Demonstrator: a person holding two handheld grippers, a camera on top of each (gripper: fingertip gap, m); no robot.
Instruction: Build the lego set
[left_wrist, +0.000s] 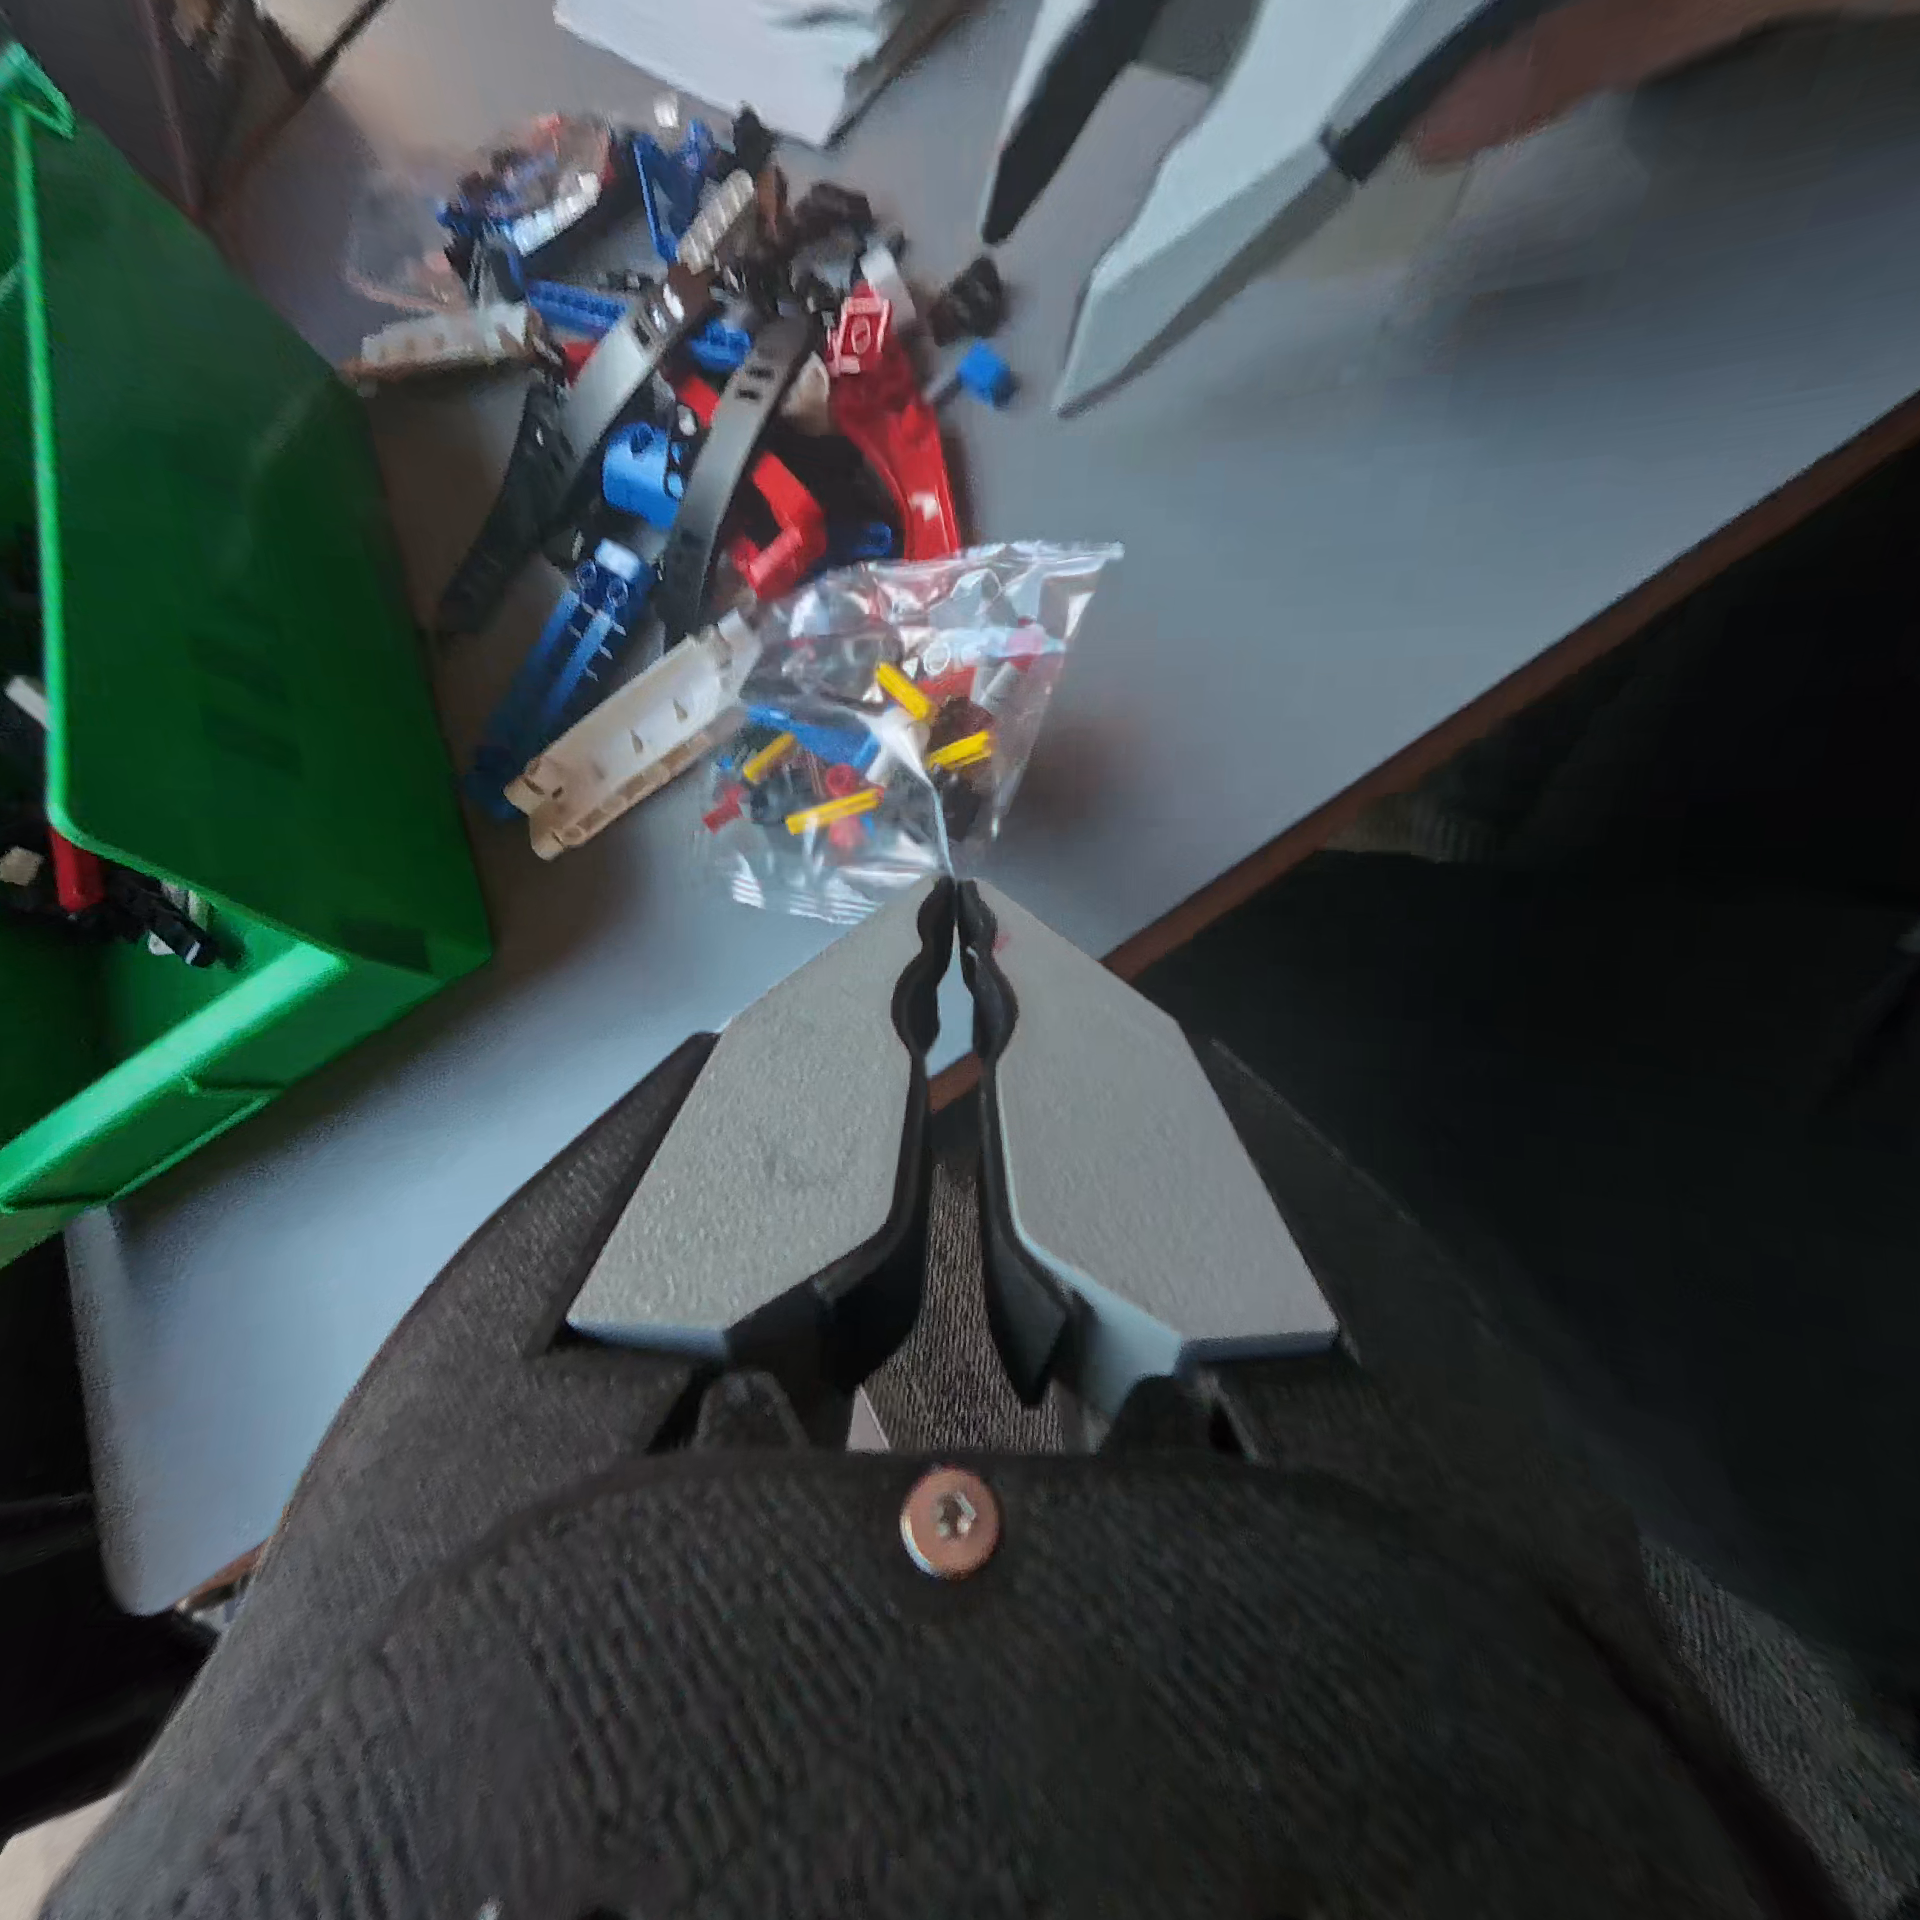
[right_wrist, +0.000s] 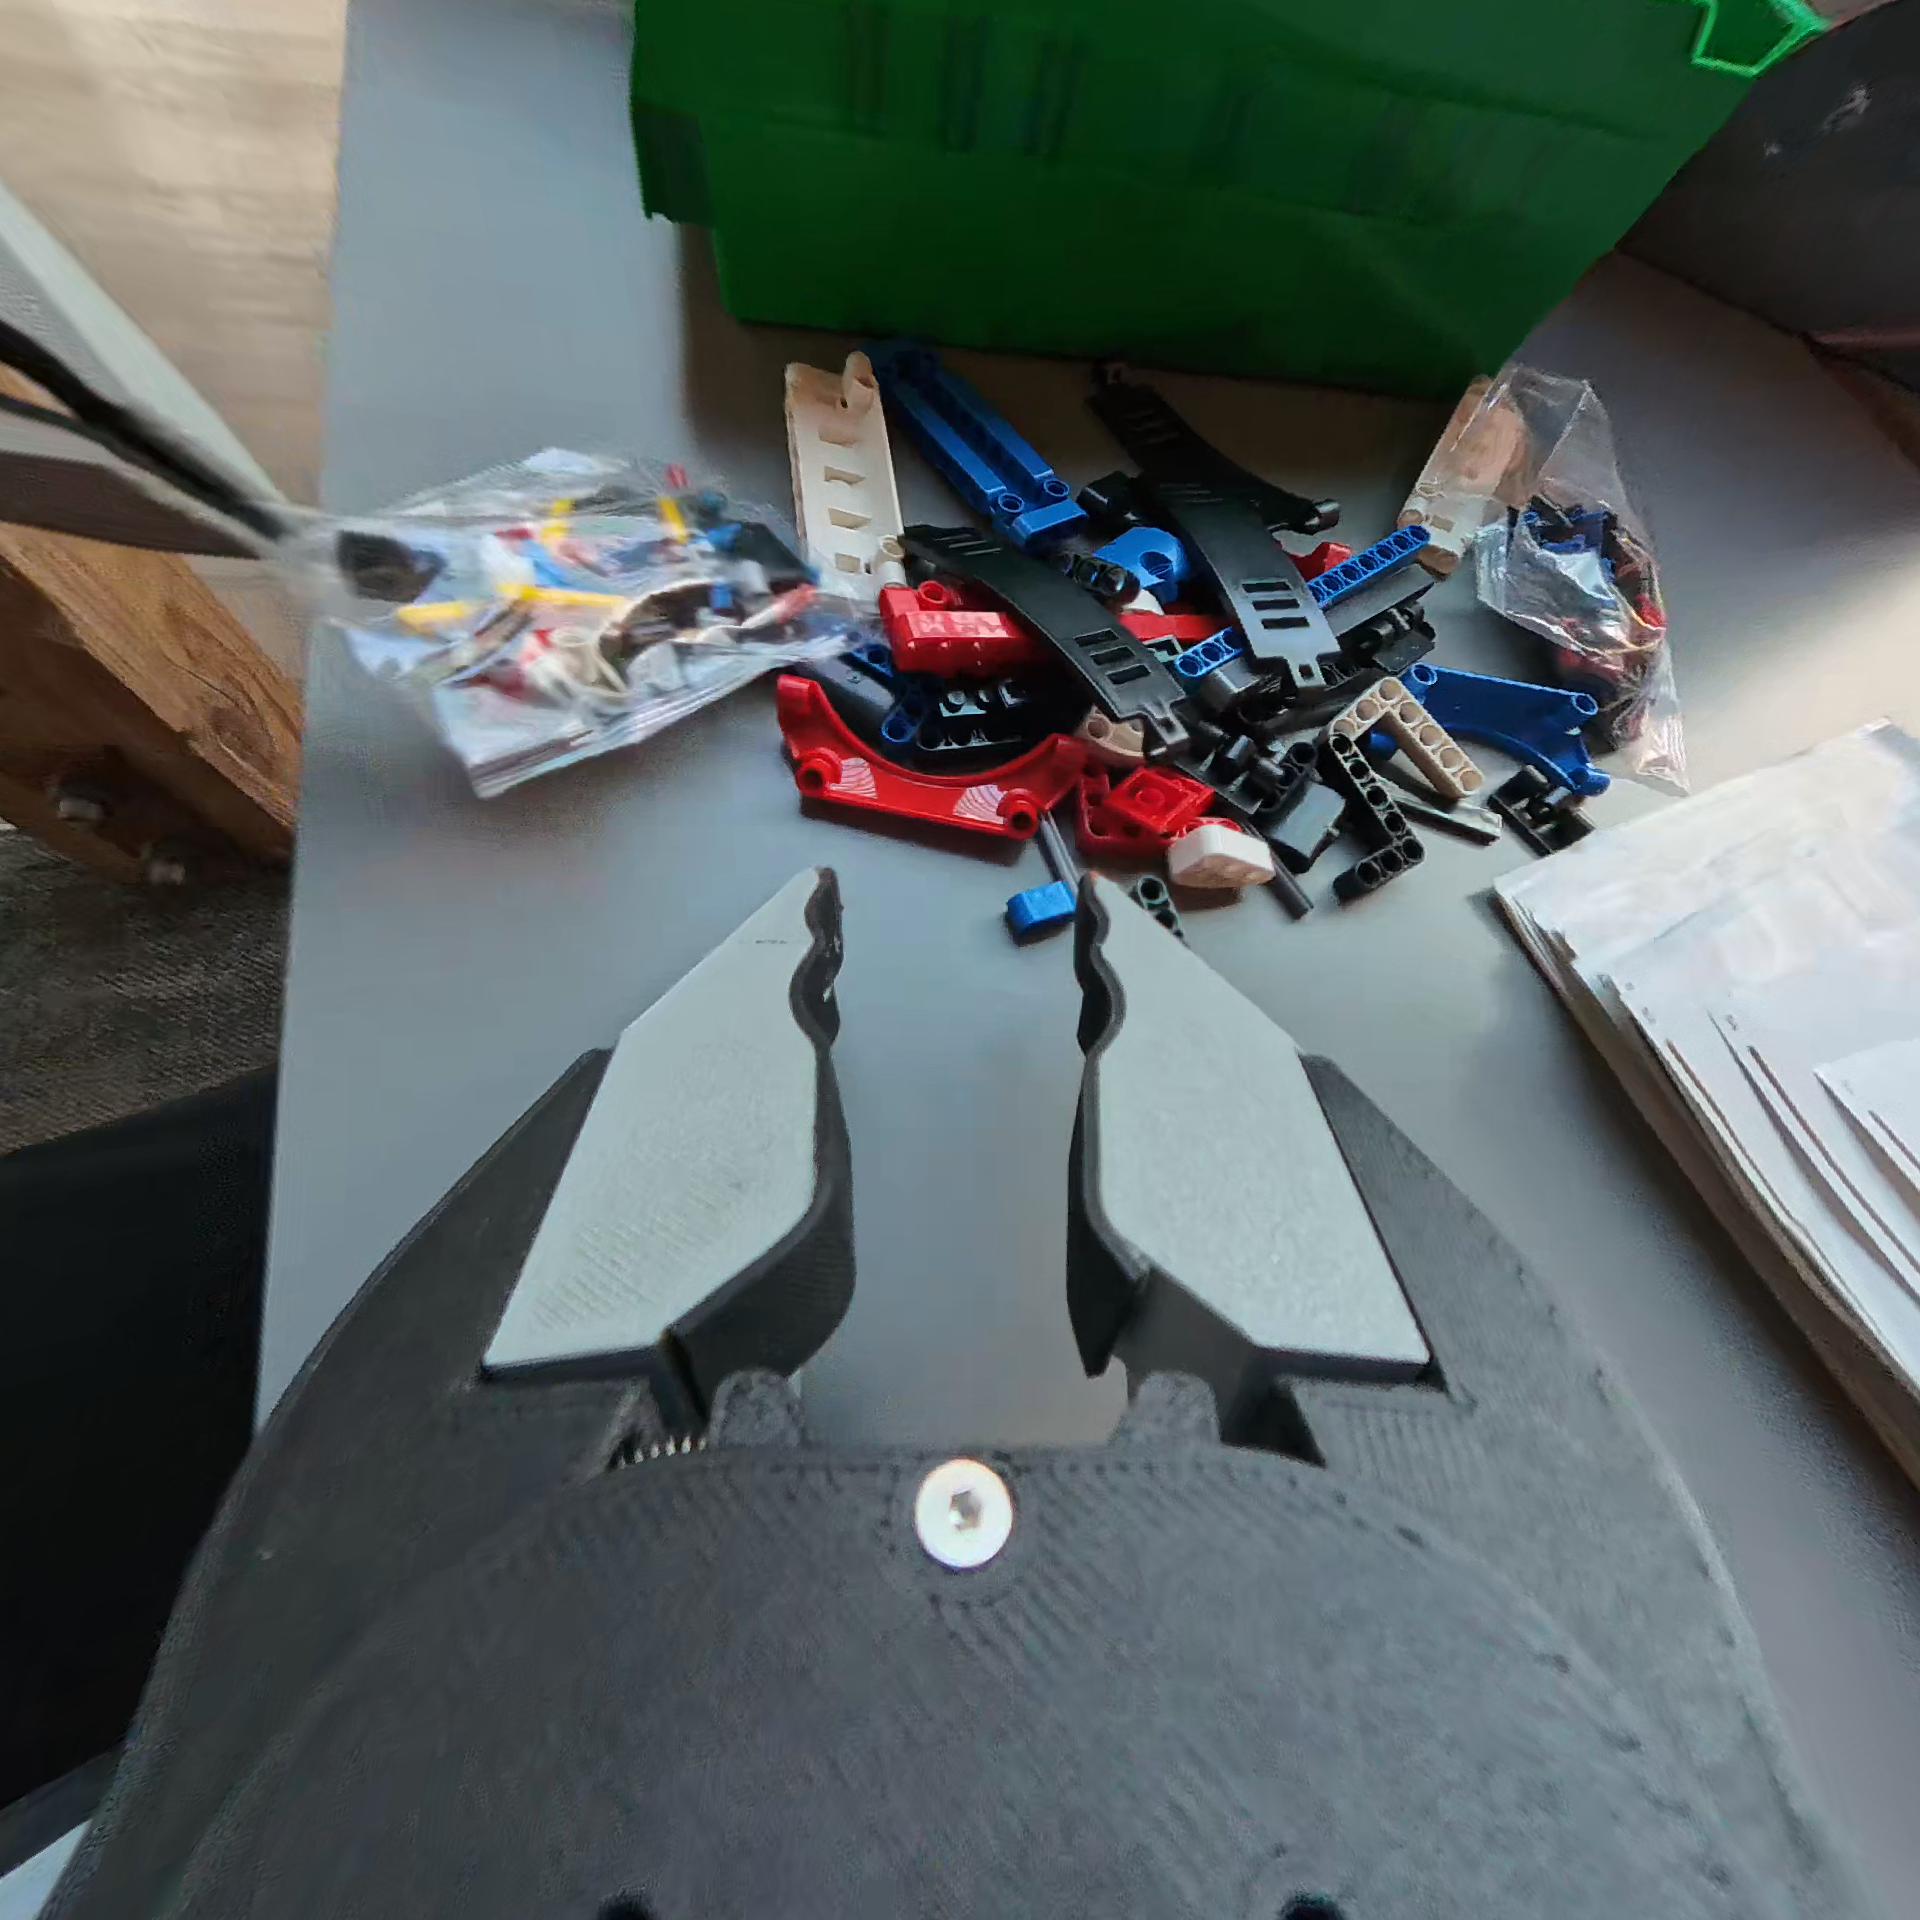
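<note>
Near the table's (right_wrist: 499, 935) left edge: left gripper (left_wrist: 954, 885) pinching a corner of the clear bag of small parts (left_wrist: 894, 717), pads pressing together on the film, so the bag is hanging stretched from that pinch. Right gripper (right_wrist: 954, 896) hovering with fingers apart and holding nothing, nearest a small blue piece (right_wrist: 1039, 906) at the fringe of the loose brick pile (right_wrist: 1143, 644). Green bin (right_wrist: 1143, 177) standing along the far edge, paper stack (right_wrist: 1714, 987) lying at the right edge.

From my remote station I judge this an office or hobby room: a grey desk (right_wrist: 499, 935) with a wood-trimmed edge stands over grey carpet (right_wrist: 125, 987), bearing loose plastic building-brick parts (right_wrist: 1143, 665), a green storage bin (right_wrist: 1143, 177) and stacked paper booklets (right_wrist: 1766, 997).
</note>
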